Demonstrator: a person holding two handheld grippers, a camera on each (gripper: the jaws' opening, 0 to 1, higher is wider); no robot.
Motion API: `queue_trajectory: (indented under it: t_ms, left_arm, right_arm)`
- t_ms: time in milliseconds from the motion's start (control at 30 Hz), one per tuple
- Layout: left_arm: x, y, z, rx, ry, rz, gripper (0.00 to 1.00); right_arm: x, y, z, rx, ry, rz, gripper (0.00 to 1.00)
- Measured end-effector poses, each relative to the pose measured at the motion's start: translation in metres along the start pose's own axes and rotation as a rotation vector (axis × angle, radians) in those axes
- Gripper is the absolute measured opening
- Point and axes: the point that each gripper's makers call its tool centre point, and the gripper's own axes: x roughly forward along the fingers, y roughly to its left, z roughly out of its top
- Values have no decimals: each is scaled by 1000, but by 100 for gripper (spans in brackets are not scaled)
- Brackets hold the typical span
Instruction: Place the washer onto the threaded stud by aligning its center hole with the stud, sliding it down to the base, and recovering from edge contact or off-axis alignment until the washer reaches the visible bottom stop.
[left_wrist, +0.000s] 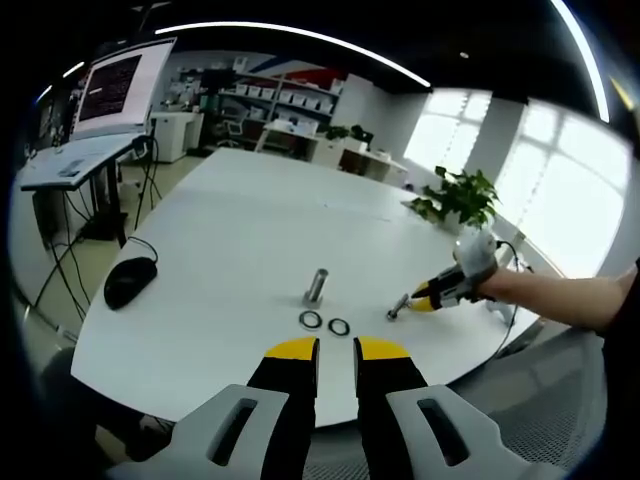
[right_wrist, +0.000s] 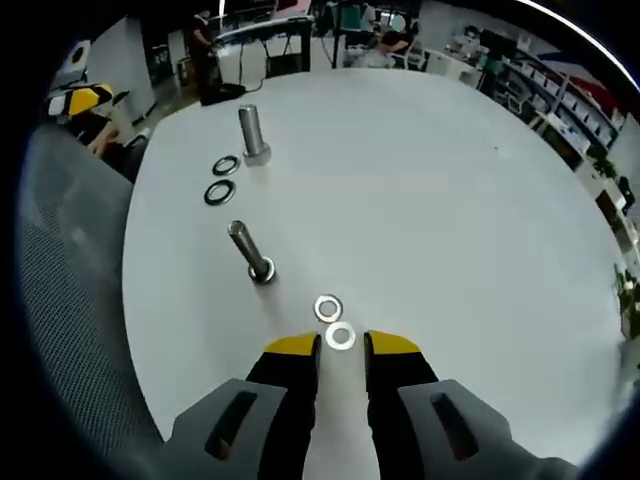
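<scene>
- In your right gripper view, two silver washers (right_wrist: 333, 322) lie on the white table (right_wrist: 430, 200) just ahead of your right gripper (right_wrist: 341, 347); its jaws stand apart with a clear gap between them.
- A threaded stud (right_wrist: 249, 253) stands upright left of and beyond those washers, apart from them; approach from above is unobstructed.
- A second stud (right_wrist: 250, 134) stands farther off, with two dark rings (right_wrist: 222, 180) just beside it.
- The tabletop to the right of the studs lies bare and wide.
- In your left gripper view, a computer mouse (left_wrist: 130, 281) sits near the left table edge, and a potted plant (left_wrist: 457, 197) at the far right edge, both well apart from the studs.
</scene>
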Motion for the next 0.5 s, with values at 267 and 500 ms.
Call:
queue_trajectory:
  t_ms: [267,500]
  left_arm:
    - [0,1,1,-2,-5,2,11]
    - [0,1,1,-4,-5,3,11]
  right_arm:
    - [1,0,2,52,-20,6,19]
    - [3,0,1,88,-23,13,17]
